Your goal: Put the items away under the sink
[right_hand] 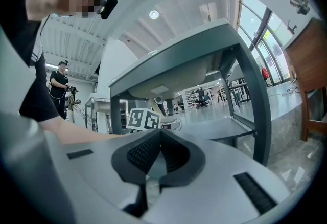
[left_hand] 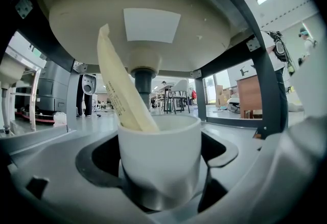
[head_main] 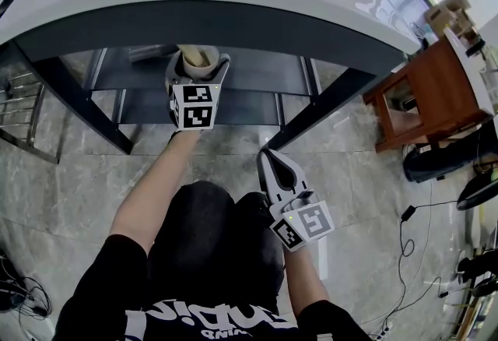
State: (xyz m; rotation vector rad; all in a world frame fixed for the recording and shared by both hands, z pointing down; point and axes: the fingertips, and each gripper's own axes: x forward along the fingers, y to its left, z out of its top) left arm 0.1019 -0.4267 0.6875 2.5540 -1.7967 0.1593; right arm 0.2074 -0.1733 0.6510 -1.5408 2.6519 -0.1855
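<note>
Firmly pinched in left tool (head_main: 199,65): cup (left_hand: 161,151), under sink (left_hand: 143,18). Step judged placing; next, lowering onto shelf (head_main: 257,71). Right tool (right_hand: 153,154) was pressed together, empty.

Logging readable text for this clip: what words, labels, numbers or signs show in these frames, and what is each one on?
Packet standing in the white cup: a line of dark print along its side, too small to read.
Black shirt: white lettering, upside down and cut off by the frame edge, not readable.
Cubes on the left gripper and right gripper: square black-and-white marker patterns, no words.
No other text shows.
</note>
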